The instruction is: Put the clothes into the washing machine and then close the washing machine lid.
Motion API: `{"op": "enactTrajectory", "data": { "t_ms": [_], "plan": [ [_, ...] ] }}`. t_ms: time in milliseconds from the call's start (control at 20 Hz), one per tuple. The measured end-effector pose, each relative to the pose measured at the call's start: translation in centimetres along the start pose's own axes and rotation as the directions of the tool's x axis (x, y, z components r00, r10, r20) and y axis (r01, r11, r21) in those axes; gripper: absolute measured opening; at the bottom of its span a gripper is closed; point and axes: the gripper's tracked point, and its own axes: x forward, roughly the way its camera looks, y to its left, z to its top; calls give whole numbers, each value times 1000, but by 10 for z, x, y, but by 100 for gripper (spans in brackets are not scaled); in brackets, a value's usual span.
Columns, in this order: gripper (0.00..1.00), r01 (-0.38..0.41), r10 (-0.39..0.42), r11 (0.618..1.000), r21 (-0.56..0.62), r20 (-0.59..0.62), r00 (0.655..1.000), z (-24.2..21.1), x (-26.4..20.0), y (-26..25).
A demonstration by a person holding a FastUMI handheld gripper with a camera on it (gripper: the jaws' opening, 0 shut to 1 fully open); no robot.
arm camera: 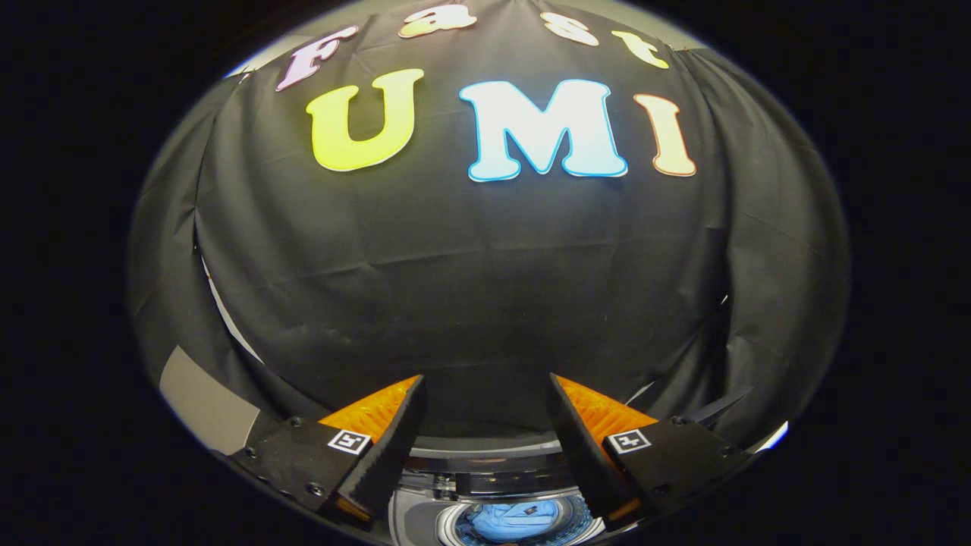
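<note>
In the gripper view, the gripper (pixel 485 394) hangs with its fingers spread wide apart, holding nothing, aimed at the black cloth wall (pixel 485 288). Near and below, between the fingers, the washing machine (pixel 485 474) stands open, blue clothes (pixel 512 519) lying inside its drum.

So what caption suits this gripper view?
Open gripper raised before the black cloth wall, washing machine with blue clothes below.

Washing machine (pixel 485 485) below spread fingers (pixel 394 425); clothes (pixel 508 522) inside its drum; booth wall (pixel 470 288) behind, beyond gripper (pixel 485 387).
</note>
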Motion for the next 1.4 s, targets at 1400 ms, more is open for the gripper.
{"op": "enactTrajectory", "data": {
  "t_ms": [1400],
  "plan": [
    [98,-24,33,995,-96,90,995,-38,-40,4]
  ]
}}
